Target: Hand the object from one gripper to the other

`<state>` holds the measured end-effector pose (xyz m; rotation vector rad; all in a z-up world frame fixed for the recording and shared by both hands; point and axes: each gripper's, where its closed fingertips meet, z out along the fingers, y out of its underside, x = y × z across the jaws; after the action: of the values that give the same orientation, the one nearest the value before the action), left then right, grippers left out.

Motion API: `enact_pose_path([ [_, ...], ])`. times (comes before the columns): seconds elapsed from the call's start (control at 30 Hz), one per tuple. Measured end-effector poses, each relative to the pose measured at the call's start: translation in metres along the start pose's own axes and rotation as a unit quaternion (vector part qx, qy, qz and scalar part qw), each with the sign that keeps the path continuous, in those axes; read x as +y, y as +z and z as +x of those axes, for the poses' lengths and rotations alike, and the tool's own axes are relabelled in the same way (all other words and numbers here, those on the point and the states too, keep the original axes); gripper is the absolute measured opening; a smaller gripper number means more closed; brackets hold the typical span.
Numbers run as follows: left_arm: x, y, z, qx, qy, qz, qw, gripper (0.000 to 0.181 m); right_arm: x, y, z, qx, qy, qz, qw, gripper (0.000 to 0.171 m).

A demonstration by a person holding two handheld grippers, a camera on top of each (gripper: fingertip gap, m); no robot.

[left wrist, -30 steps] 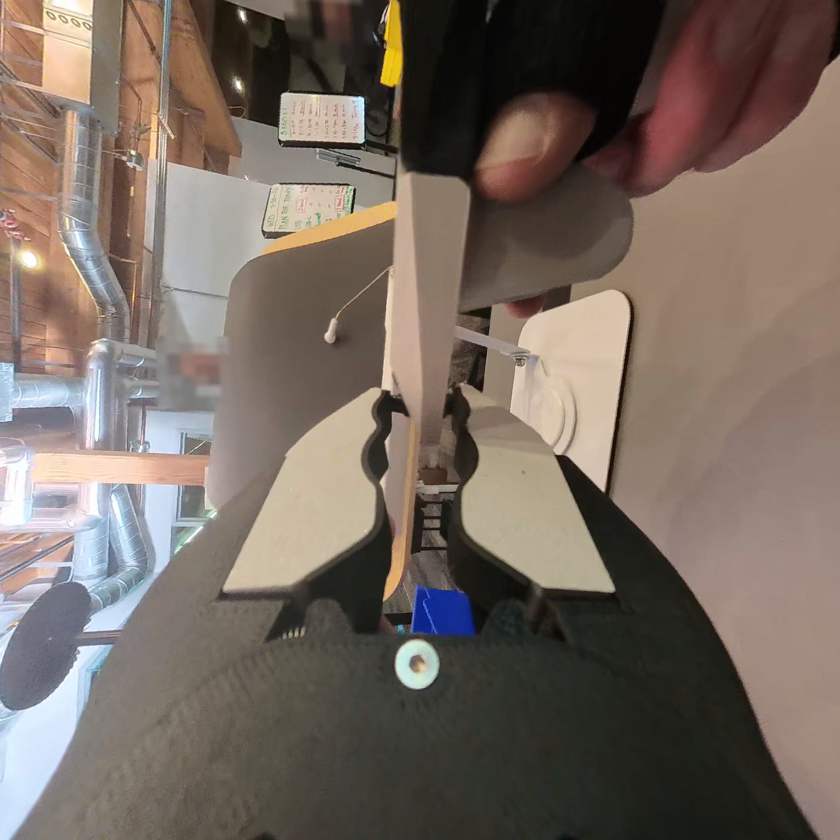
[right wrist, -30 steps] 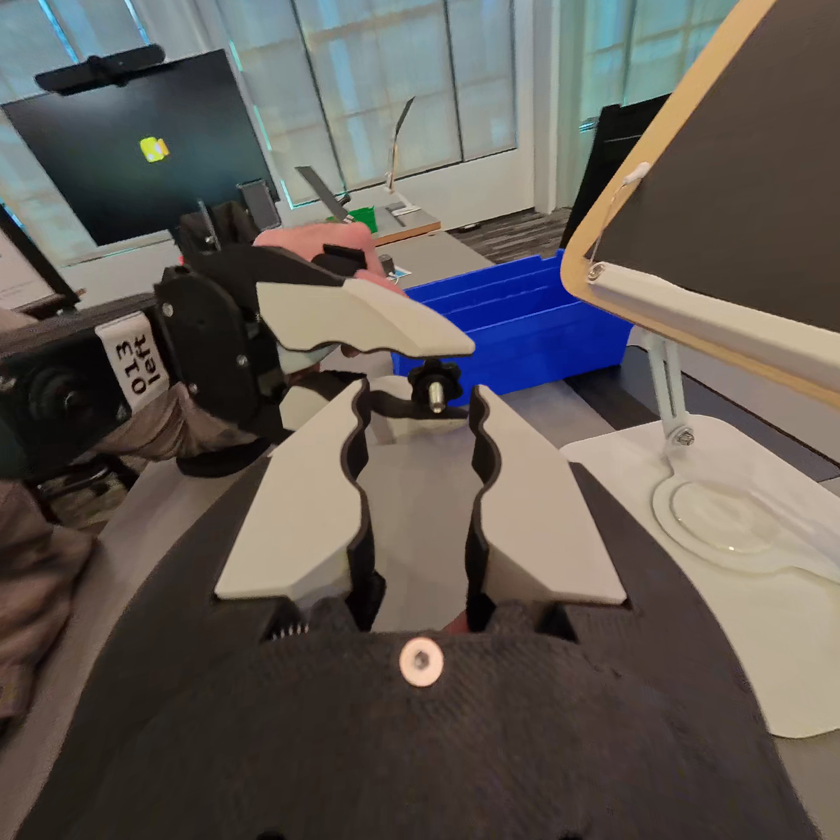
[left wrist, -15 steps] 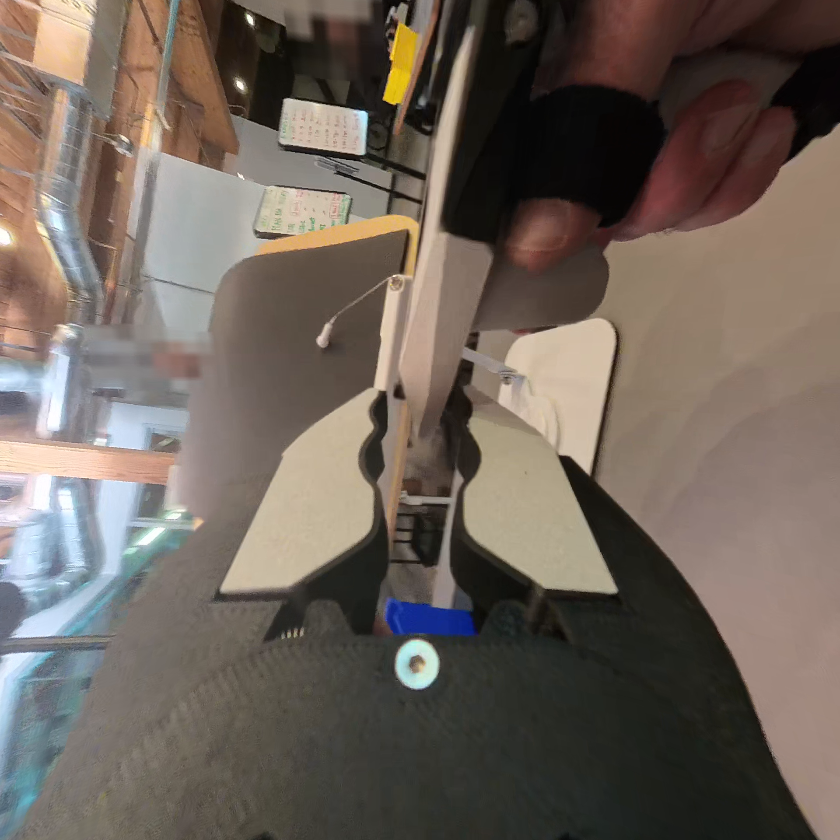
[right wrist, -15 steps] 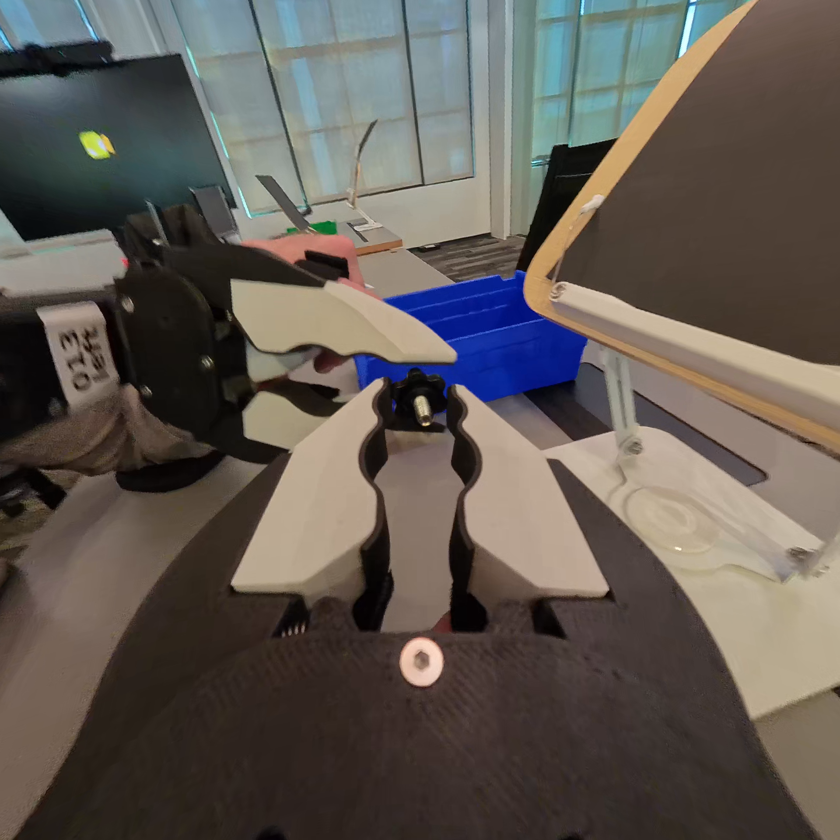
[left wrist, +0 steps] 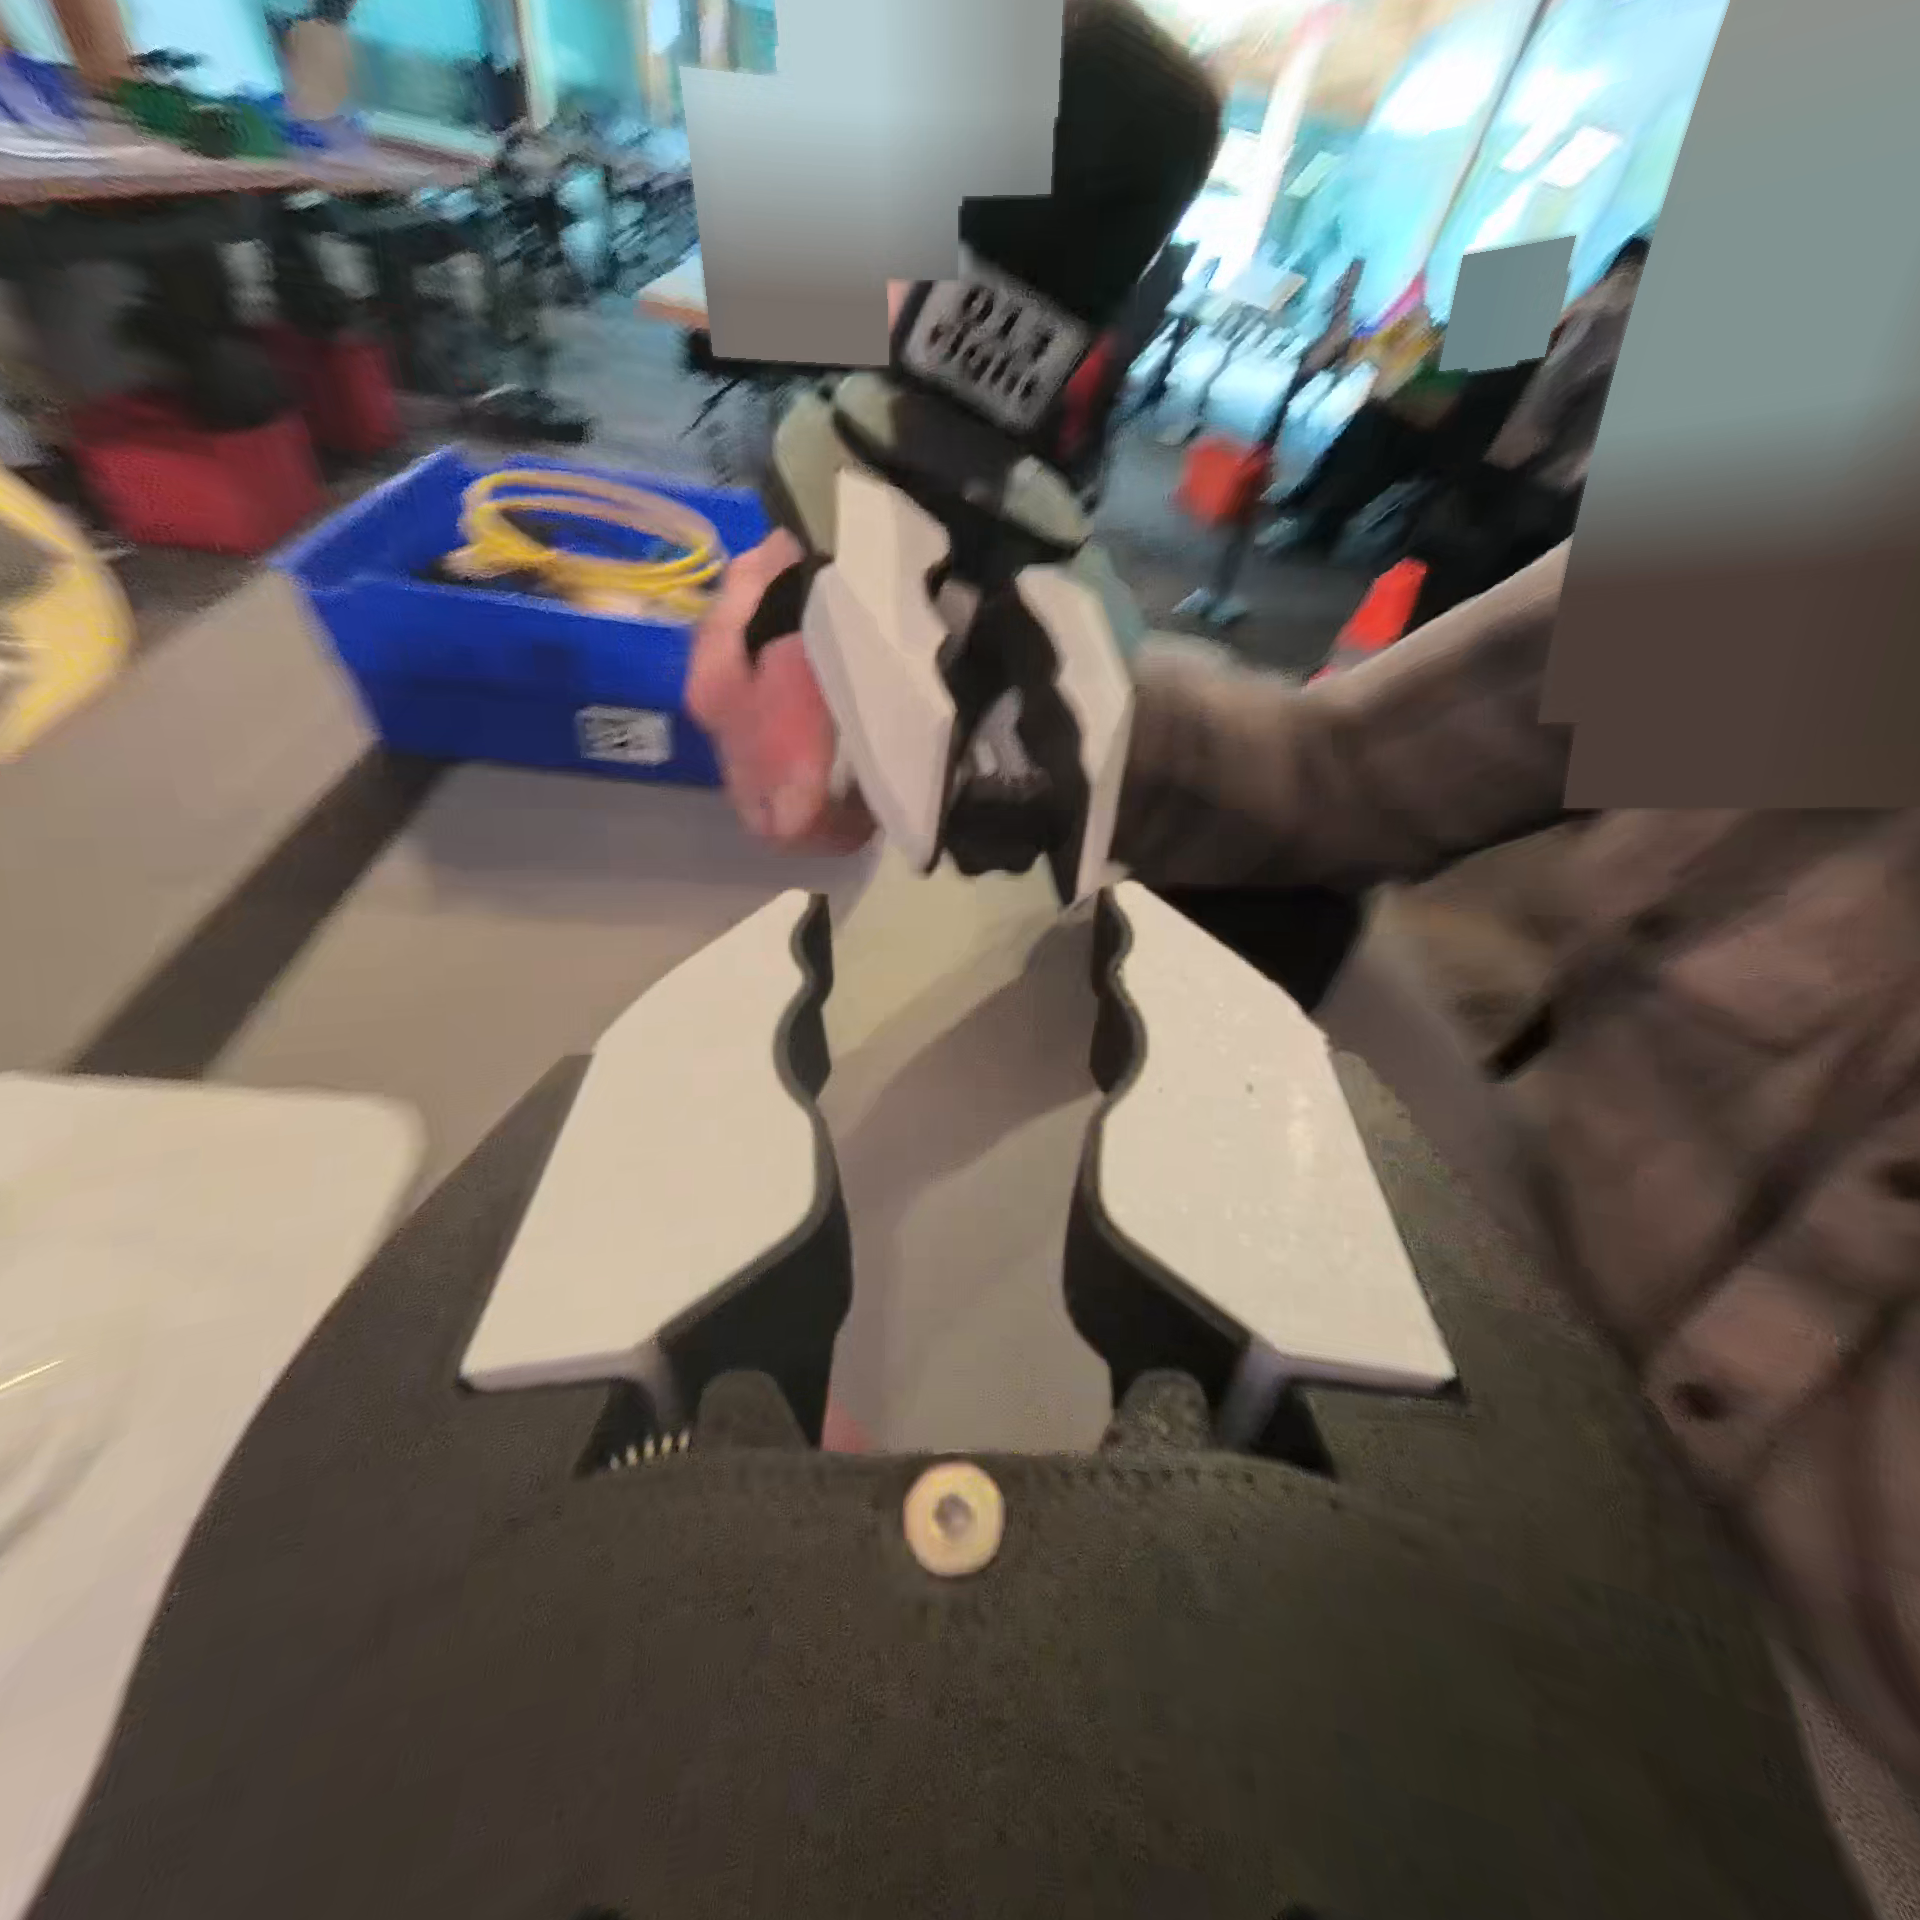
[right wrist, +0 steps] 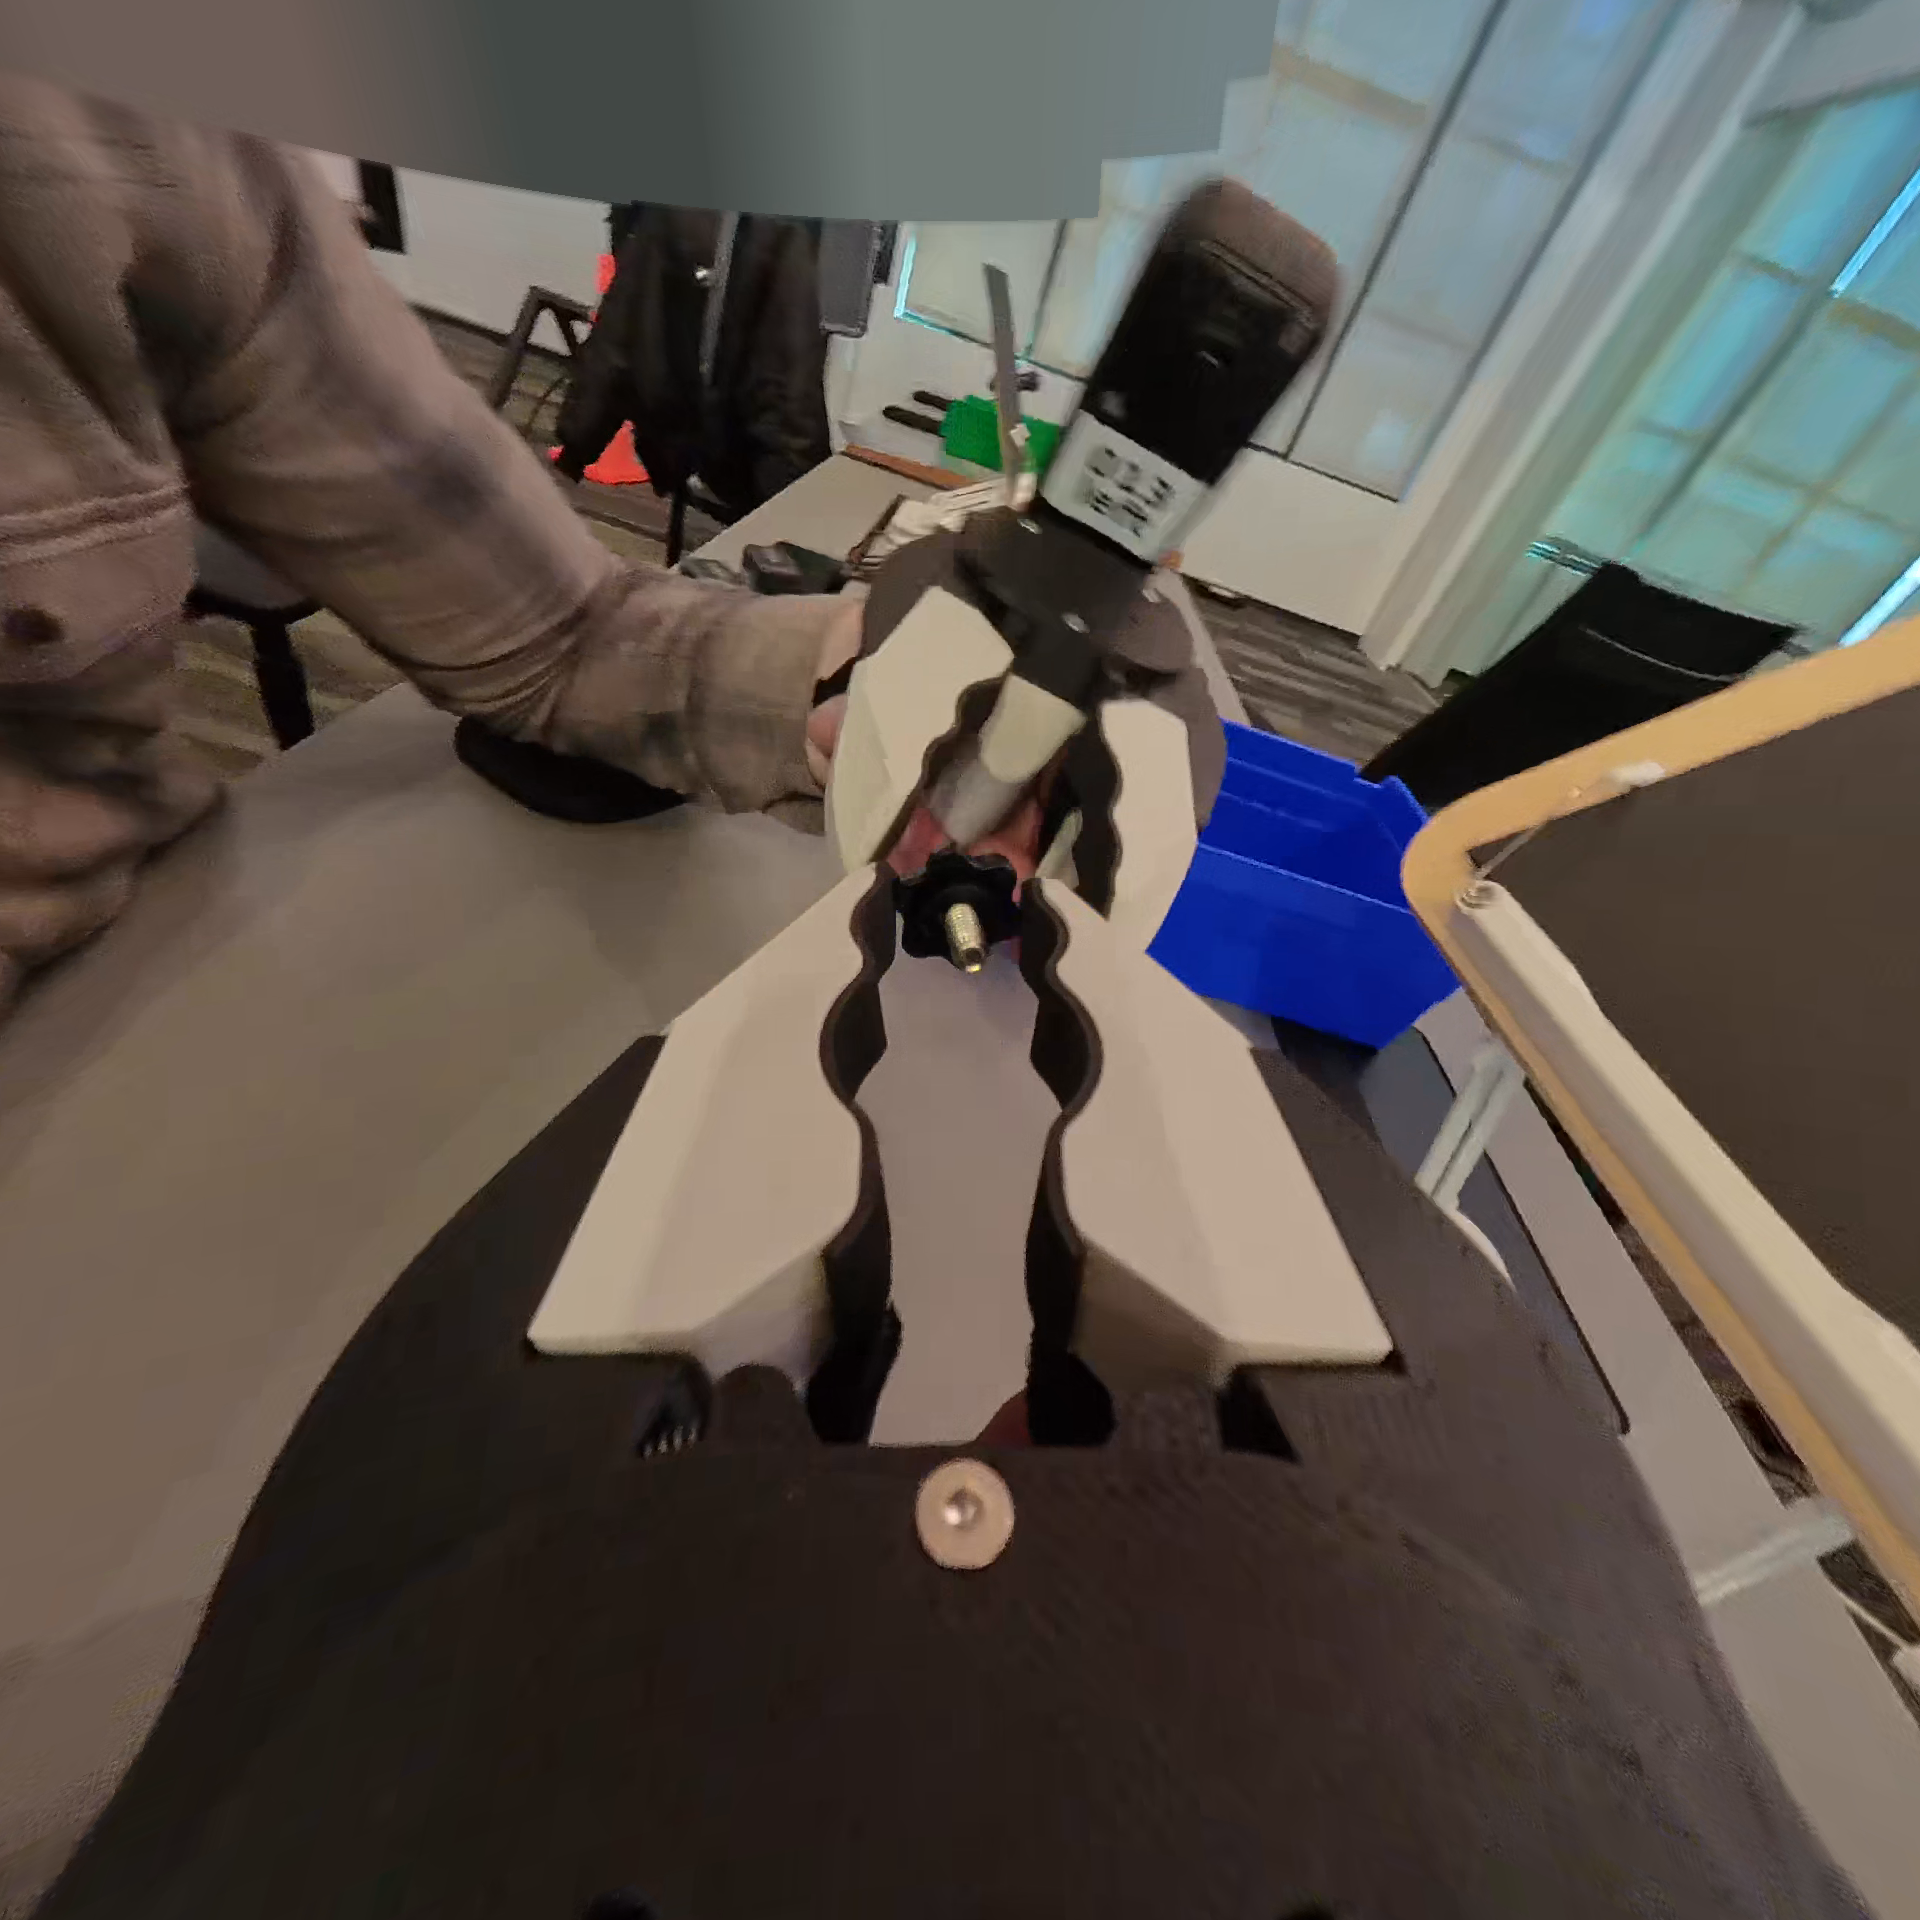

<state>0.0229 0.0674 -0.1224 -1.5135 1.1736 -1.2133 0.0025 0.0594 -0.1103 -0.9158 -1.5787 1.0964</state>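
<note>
Swung round since half a second ago, the left gripper (left wrist: 961, 904) now faces the right gripper (left wrist: 997, 862) head-on instead of crossing it sideways, and its jaws have parted and hold nothing. Between the tips of the right gripper (right wrist: 961, 914) sits the black star knob (right wrist: 951, 920), its threaded metal stud pointing back toward the camera; those jaws are narrow and clamped on the knob's lobed head, as they were half a second back.

Seen from the right wrist view, the left gripper (right wrist: 987, 842) hangs just beyond the knob with its white fingers (right wrist: 904, 727) spread; whether they touch the knob cannot be told. A hand (left wrist: 774, 717) in a grey sleeve (right wrist: 436, 540) grips the right tool's handle in the left wrist view, which is blurred by motion; the knob cannot be made out there.

Both tools are held above the grey worktop (right wrist: 312, 987). A blue bin (right wrist: 1299, 914) stands on the worktop behind the left gripper, beside a dark panel with a pale wooden rim (right wrist: 1621, 790) carried on a white bracket (right wrist: 1662, 1122). A second blue bin (left wrist: 499, 623) holding coiled yellow cable (left wrist: 592, 530) lies beyond the worktop's edge in the left wrist view.
</note>
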Motion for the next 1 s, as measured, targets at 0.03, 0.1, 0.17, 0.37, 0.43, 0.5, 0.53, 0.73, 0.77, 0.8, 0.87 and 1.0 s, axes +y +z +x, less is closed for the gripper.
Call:
enact_pose_path([
  [0.03, -0.003, 0.004, 0.007, 0.04, -0.032, 0.031, 0.998, 0.047, 0.002, 0.0, -0.003, -0.005, -0.011, -0.007, 1.0, 0.021],
  [0.1, -0.008, 0.009, 0.017, 0.104, -0.085, 0.08, 0.988, 0.049, 0.003, -0.001, -0.006, -0.01, -0.034, -0.01, 0.999, 0.022],
  [0.17, -0.011, 0.013, 0.019, 0.128, -0.114, 0.118, 0.978, 0.048, 0.001, -0.001, -0.009, -0.012, -0.051, -0.002, 0.999, 0.021],
  [0.37, -0.014, 0.018, 0.013, 0.118, -0.131, 0.158, 0.972, 0.04, 0.006, 0.002, -0.002, 0.025, -0.104, -0.023, 0.994, 0.021],
  [0.43, -0.014, 0.019, 0.01, 0.109, -0.136, 0.168, 0.97, 0.033, 0.007, 0.003, 0.001, 0.04, -0.123, -0.03, 0.991, 0.021],
  [0.5, -0.013, 0.018, 0.005, 0.1, -0.145, 0.178, 0.968, 0.026, 0.008, 0.004, 0.004, 0.054, -0.14, -0.037, 0.988, 0.021],
  [0.53, -0.013, 0.018, 0.004, 0.099, -0.146, 0.18, 0.968, 0.026, 0.009, 0.004, 0.006, 0.06, -0.148, -0.041, 0.986, 0.021],
  [0.73, -0.015, 0.016, 0.002, 0.084, -0.13, 0.191, 0.969, 0.026, 0.007, 0.005, 0.009, 0.079, -0.175, -0.045, 0.98, 0.021],
  [0.77, -0.016, 0.016, 0.001, 0.08, -0.125, 0.191, 0.97, 0.026, 0.007, 0.005, 0.009, 0.083, -0.178, -0.047, 0.979, 0.021],
  [0.8, -0.016, 0.015, 0.0, 0.075, -0.119, 0.192, 0.971, 0.026, 0.007, 0.005, 0.01, 0.088, -0.181, -0.048, 0.978, 0.021],
  [0.87, -0.018, 0.014, -0.001, 0.064, -0.108, 0.195, 0.973, 0.026, 0.006, 0.006, 0.012, 0.098, -0.193, -0.055, 0.975, 0.021],
  [1.0, -0.023, 0.009, -0.007, 0.036, -0.094, 0.21, 0.972, 0.026, 0.006, 0.008, 0.015, 0.115, -0.219, -0.071, 0.966, 0.035],
])
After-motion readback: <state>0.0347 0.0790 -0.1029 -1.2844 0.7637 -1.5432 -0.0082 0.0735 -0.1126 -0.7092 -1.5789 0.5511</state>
